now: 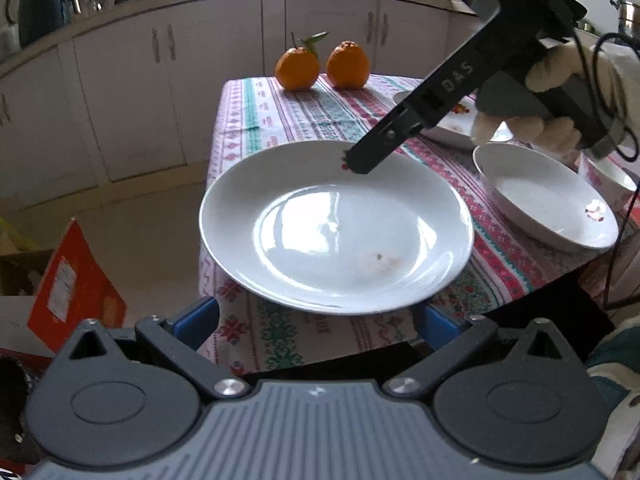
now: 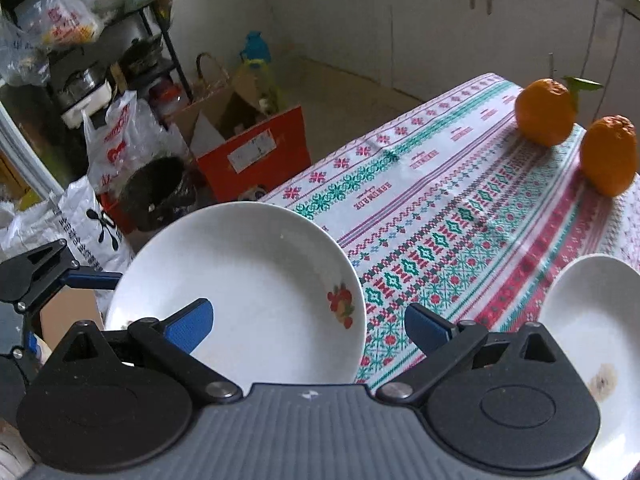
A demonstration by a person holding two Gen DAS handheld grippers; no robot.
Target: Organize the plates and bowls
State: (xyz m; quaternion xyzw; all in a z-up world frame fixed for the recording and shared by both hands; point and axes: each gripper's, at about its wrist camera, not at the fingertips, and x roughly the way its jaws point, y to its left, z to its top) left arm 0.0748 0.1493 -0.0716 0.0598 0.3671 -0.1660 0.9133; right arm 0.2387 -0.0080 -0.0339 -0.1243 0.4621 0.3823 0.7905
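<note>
Left gripper [image 1: 316, 316] fingers spread under white plate [image 1: 336, 224], right gripper [image 2: 308, 322] fingers open (fruit-printed) above it

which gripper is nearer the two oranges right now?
Right. The right gripper reaches over the far rim of the big white plate, on the side of the oranges. The left gripper sits at the plate's near edge, with the whole plate between.

Glossy plate, woven cloth

The white plate [image 1: 336, 228] looked glazed and shiny; the patterned tablecloth [image 1: 288, 120] was matt fabric.
</note>
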